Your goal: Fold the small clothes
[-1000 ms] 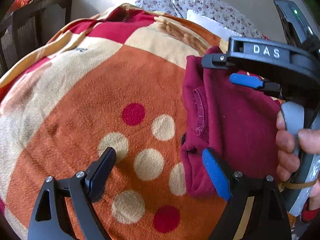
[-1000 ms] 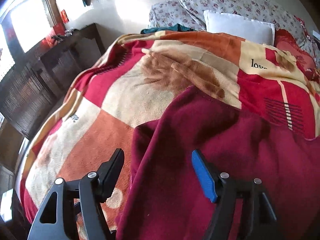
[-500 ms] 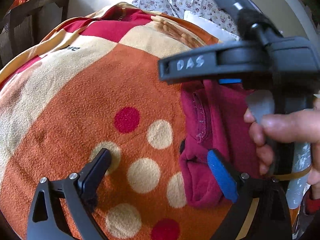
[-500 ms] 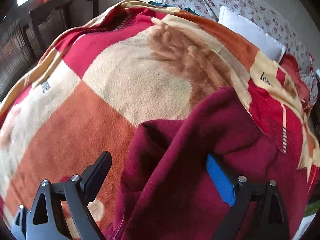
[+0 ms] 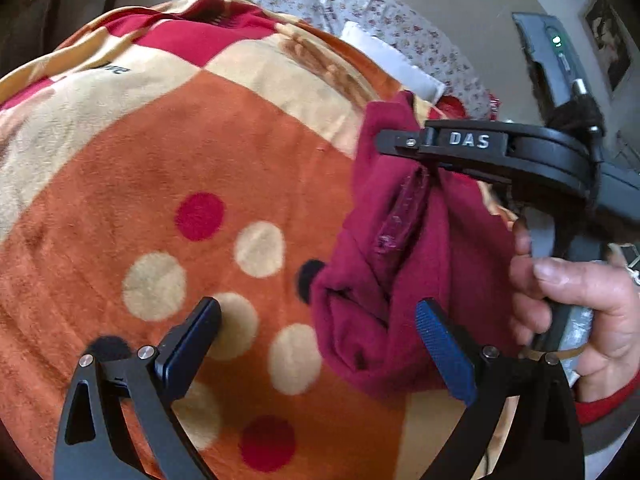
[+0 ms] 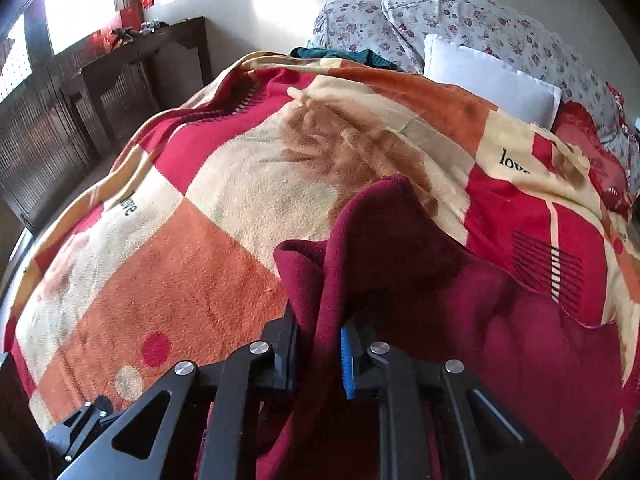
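Garment (image 5: 404, 264), maroon, on the blanket (image 5: 160, 184), is now pinched: the right tongs (image 6: 320, 344) have just clamped shut on its raised edge, so a fold looks underway. Left tongs (image 5: 320, 344) hover spread wide, blue pad beside the garment's near corner, gripping nothing.

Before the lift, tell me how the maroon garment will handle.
Probably floppy: the maroon garment bunches where the right hand-held gripper pinches it. Likely light and unslippery, judging by its fleecy nap. The loose part may well drag on the blanket.
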`<state>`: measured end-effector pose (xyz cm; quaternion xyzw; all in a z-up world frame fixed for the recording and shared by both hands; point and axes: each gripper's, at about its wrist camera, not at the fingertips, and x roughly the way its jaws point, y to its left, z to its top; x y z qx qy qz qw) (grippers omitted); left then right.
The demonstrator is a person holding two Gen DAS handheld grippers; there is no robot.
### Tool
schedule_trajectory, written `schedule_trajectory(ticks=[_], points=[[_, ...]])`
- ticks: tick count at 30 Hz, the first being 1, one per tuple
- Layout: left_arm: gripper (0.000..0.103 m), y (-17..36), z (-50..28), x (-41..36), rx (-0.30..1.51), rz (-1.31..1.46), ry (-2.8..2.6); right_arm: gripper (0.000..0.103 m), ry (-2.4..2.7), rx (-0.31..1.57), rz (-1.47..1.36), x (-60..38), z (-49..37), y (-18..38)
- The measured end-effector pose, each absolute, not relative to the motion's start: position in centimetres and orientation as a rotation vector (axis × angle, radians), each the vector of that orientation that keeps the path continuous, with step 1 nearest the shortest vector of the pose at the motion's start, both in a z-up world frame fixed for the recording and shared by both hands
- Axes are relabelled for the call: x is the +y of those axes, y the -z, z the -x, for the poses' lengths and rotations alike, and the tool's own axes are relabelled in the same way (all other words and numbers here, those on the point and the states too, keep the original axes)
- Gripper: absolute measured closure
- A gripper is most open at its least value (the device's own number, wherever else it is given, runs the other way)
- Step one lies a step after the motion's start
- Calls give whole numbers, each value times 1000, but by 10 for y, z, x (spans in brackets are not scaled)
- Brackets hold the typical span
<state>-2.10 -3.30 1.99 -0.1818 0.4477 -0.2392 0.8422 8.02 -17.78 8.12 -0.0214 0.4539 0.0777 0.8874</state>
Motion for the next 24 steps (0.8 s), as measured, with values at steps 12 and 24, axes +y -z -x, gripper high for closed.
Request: schedule_trajectory(ticks=[12, 24], points=[[6, -22, 22, -61, 953, 254, 571, 86, -199, 936, 14, -184, -81, -79], [79, -31, 16, -81, 962, 203, 623, 86, -224, 859, -70, -210, -59, -102]])
